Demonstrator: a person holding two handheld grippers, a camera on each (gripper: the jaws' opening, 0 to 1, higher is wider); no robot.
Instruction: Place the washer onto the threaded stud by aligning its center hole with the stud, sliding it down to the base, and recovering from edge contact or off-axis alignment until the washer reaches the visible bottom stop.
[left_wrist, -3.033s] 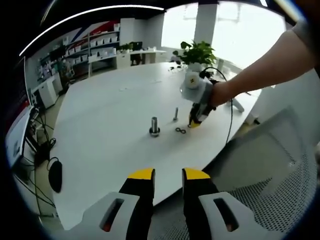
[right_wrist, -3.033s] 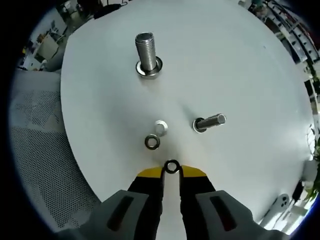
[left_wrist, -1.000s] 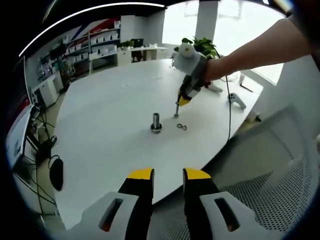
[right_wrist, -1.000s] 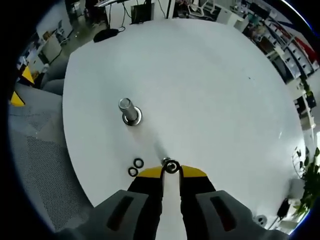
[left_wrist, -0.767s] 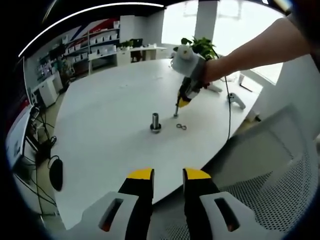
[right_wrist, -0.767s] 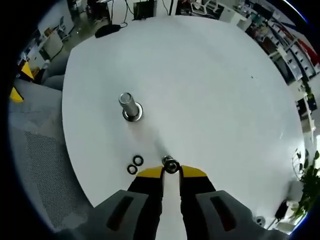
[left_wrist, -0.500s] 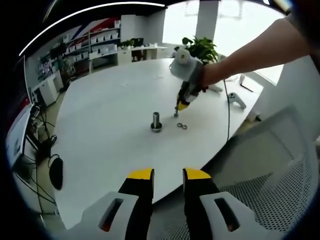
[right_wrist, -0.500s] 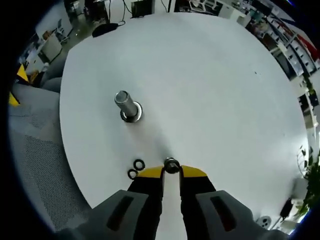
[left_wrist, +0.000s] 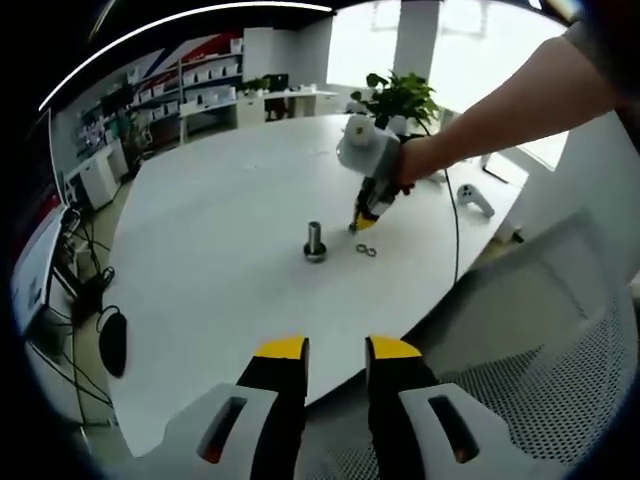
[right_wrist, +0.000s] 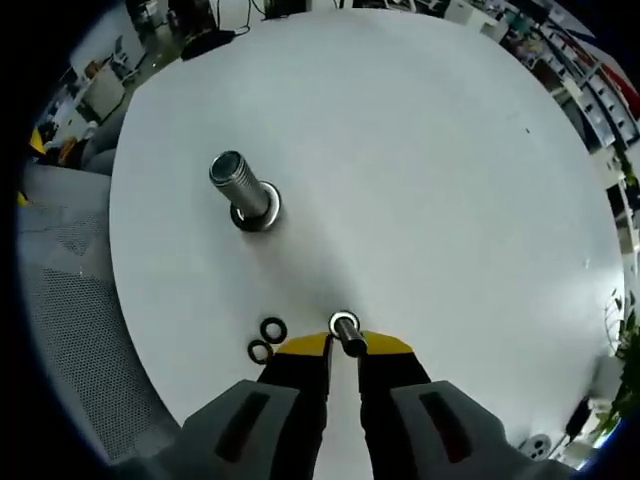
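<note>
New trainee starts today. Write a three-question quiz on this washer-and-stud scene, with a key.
1. True or false: the left gripper is holding a washer.
2. How many loose washers lie on the table beside the right gripper?
3. The small stud appears: A) at the tips of the right gripper's jaws; B) lying flat next to the large stud; C) on the mesh chair.

Key: 1 false, its jaws are apart and empty; 2 two; 3 A.
</note>
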